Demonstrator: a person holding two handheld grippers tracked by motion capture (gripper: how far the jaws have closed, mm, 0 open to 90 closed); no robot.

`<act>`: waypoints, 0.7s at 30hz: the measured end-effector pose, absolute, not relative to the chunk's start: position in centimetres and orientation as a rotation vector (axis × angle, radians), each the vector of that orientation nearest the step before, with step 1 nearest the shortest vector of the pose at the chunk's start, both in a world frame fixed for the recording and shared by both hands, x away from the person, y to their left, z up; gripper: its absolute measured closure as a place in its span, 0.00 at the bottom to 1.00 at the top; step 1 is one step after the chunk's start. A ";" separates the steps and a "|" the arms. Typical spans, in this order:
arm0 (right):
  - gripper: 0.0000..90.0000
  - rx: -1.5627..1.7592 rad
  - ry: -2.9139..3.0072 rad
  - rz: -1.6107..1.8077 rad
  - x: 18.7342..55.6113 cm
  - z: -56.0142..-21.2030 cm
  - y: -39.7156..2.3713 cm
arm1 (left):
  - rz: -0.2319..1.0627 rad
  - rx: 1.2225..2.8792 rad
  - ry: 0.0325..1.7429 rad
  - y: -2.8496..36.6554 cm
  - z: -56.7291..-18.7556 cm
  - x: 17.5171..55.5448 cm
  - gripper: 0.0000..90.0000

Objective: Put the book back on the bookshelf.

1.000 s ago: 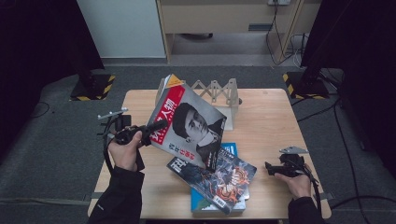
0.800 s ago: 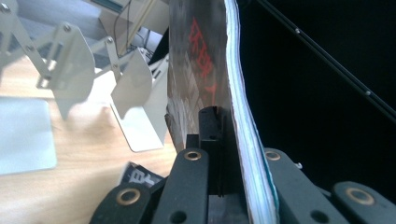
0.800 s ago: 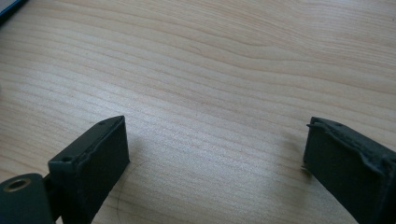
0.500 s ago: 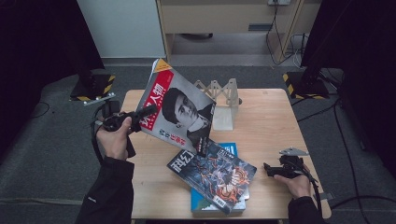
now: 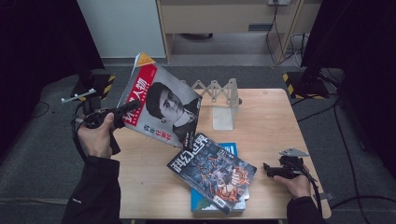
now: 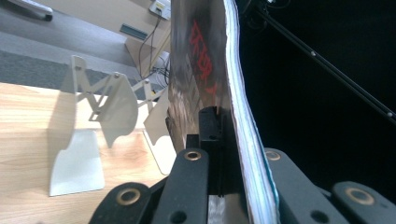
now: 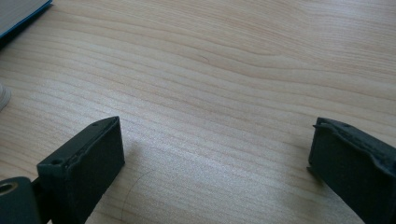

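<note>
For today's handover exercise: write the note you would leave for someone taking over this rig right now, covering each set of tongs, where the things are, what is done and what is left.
Left tongs: shut on the red-cover magazine, held tilted in the air above the table's left side.
Right tongs: open, holding nothing, low over bare wood at the table's near right; their jaws have just been opening.
White folding rack: standing at the table's far middle, no magazine in it.
Dark-cover magazine: lying on a blue book near the front edge.
Done: one magazine picked up.
Left, probably: stand it in the rack, then handle the dark-cover magazine and the book.
</note>
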State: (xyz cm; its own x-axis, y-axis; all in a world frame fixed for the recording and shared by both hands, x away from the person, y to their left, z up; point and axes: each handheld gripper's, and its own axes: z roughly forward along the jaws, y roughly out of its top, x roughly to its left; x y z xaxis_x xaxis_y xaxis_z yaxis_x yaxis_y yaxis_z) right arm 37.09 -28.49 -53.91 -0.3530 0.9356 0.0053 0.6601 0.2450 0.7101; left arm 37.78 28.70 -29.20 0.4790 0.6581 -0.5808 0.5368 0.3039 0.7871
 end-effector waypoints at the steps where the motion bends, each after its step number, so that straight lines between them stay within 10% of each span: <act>1: 0.04 1.457 2.102 0.880 37.1 -53.9 -28.5 | 0.115 1.346 1.167 29.0 -29.2 37.8 0.96; 21: 0.03 1.456 2.103 0.880 37.1 -53.9 -28.5 | 0.241 1.314 1.253 33.2 -27.8 38.0 0.96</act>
State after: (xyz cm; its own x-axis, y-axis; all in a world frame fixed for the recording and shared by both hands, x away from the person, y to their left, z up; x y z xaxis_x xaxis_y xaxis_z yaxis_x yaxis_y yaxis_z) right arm 37.11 -28.48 -53.92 -0.3539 0.9353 0.0052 0.6602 0.2458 0.7097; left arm 37.98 33.19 -27.84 0.3892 0.7449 -0.5419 0.4903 0.3305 0.8065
